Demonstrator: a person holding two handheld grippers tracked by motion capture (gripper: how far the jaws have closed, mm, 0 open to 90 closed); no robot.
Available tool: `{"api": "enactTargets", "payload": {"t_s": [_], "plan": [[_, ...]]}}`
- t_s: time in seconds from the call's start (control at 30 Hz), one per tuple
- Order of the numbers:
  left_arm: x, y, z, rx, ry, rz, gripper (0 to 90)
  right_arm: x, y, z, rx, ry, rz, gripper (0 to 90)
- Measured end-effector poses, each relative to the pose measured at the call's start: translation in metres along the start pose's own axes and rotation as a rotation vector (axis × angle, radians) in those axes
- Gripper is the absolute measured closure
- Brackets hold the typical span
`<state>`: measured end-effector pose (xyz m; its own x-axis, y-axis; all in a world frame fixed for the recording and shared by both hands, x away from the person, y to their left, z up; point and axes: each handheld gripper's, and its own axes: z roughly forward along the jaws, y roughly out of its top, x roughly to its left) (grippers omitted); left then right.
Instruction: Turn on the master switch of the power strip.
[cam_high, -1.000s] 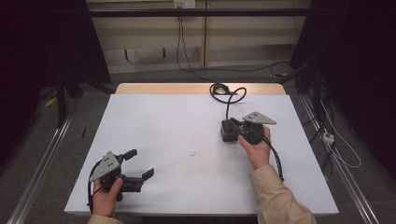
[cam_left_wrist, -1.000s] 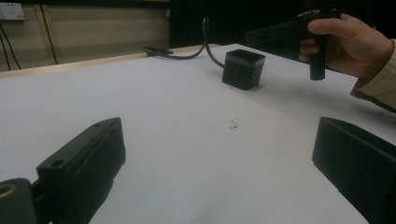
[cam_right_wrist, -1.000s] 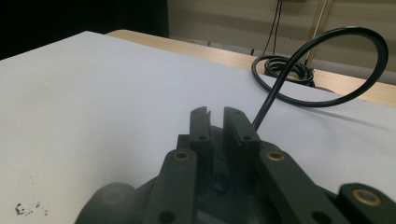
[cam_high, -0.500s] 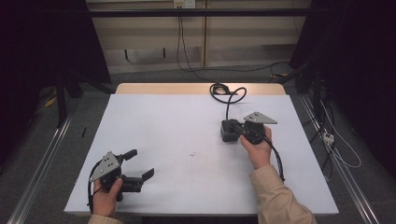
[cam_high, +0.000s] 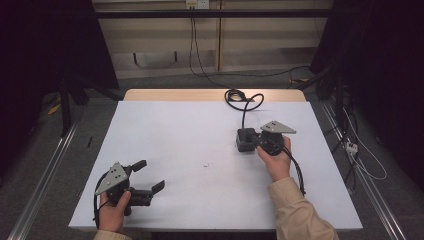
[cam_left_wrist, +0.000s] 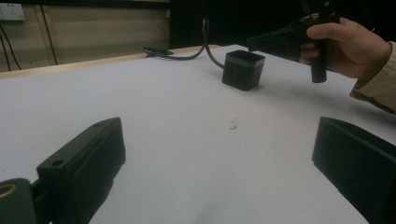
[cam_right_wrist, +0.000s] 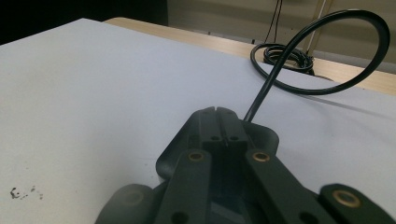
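A small black box (cam_high: 243, 144) stands on the white table (cam_high: 175, 130) right of centre, with a black cable (cam_high: 243, 98) looping from it to a coil at the far edge. My right gripper (cam_high: 252, 139) is held over the box, its jaws pressed together. In the right gripper view the shut tips (cam_right_wrist: 219, 114) lie just above the box (cam_right_wrist: 261, 133), with nothing seen between them. My left gripper (cam_high: 151, 174) rests at the near left corner, jaws wide apart and empty. In the left gripper view the left gripper (cam_left_wrist: 215, 154) faces the box (cam_left_wrist: 243, 70) and the other hand (cam_left_wrist: 345, 46).
The cable coil (cam_right_wrist: 285, 58) lies on the wooden strip at the table's far edge. A small dark mark (cam_high: 205, 165) spots the table's middle. Dark floor, metal rails and loose cables surround the table.
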<state>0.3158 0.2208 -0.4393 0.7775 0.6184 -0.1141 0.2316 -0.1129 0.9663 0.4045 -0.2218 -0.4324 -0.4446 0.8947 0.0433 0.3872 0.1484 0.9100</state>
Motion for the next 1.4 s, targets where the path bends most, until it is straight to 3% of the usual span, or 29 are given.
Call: {"api": "enactTargets", "payload": {"t_s": [0.6,0.97,1.4], "plan": [[0.0,0.0003,-0.001,-0.003,0.001,-0.001,2.4,-0.001,-0.0032,-0.0009,0.015,0.016,0.016,90.0],[-0.0006,0.0002,-0.0013,-0.004,0.004,-0.001,2.4,0.0005,-0.0052,-0.0002,0.009,0.008,-0.039,90.0],[-0.0007,0.0003,-0.0012,0.0,-0.002,0.007,2.4,-0.0023,-0.0071,0.0003,0.0,0.021,-0.014,90.0]]}}
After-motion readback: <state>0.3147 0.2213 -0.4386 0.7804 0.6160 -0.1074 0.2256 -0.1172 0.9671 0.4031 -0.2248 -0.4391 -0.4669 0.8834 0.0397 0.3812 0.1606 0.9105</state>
